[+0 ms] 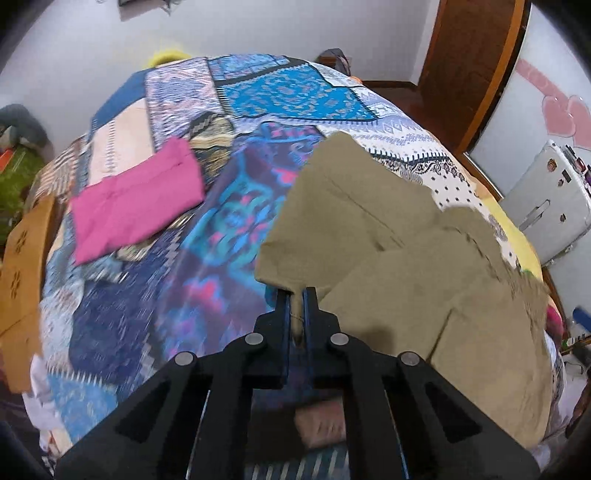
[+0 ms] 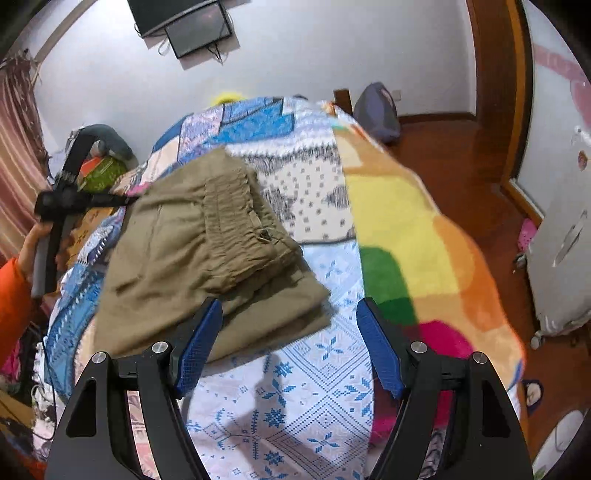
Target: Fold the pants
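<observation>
Olive khaki pants lie partly folded on the patchwork bedspread. In the left wrist view my left gripper is shut on a pinched fold at the pants' near left edge. The right wrist view shows the pants as a layered stack with the gathered waistband on top. There the left gripper, held by a hand in an orange sleeve, grips their far left edge. My right gripper stands open just above the stack's near right corner. Its blue pads touch nothing.
A folded pink garment lies on the bed's left part. A rainbow blanket drapes over the bed's right side. A white fridge, wooden floor, a backpack and a wall screen surround the bed.
</observation>
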`<move>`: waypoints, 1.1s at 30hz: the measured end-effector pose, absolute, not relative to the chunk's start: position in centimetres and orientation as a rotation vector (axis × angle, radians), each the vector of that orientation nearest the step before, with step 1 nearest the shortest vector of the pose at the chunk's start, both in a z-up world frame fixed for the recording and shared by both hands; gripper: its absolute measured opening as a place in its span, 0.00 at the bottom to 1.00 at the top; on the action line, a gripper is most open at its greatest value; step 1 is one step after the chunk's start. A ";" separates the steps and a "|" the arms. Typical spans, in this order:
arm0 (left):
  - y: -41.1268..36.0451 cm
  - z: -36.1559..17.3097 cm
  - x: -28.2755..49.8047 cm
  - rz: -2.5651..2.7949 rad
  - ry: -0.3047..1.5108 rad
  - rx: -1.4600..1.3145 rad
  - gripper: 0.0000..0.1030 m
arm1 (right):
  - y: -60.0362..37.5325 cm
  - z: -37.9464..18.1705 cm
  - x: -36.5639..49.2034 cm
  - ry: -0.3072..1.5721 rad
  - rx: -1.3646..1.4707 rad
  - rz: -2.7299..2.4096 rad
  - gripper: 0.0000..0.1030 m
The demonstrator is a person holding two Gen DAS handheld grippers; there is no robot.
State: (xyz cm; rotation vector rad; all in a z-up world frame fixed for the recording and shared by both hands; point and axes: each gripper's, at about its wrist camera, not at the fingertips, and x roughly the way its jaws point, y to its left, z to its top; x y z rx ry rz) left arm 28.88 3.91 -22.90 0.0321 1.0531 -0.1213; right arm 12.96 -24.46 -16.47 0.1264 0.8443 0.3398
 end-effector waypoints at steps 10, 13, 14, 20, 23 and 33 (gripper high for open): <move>6.9 -22.2 19.3 -0.089 1.032 -0.061 0.05 | -18.8 -15.6 11.8 0.810 0.061 0.517 0.71; 7.4 -22.1 17.2 -0.089 1.024 -0.087 0.05 | -17.6 -17.2 12.0 0.852 0.082 0.561 0.62; 7.6 -22.1 16.7 -0.091 1.025 -0.099 0.05 | -17.3 -17.8 12.2 0.866 0.083 0.569 0.54; 8.8 -22.9 14.0 -0.113 1.042 -0.164 0.07 | -17.1 -19.8 13.9 0.908 0.071 0.531 0.35; 8.7 -23.1 13.5 -0.114 1.056 -0.123 0.14 | -17.4 -19.6 14.1 0.916 0.068 0.534 0.33; 10.2 -20.0 13.4 -0.056 1.014 0.049 0.19 | -18.1 -17.8 14.5 0.885 0.046 0.519 0.39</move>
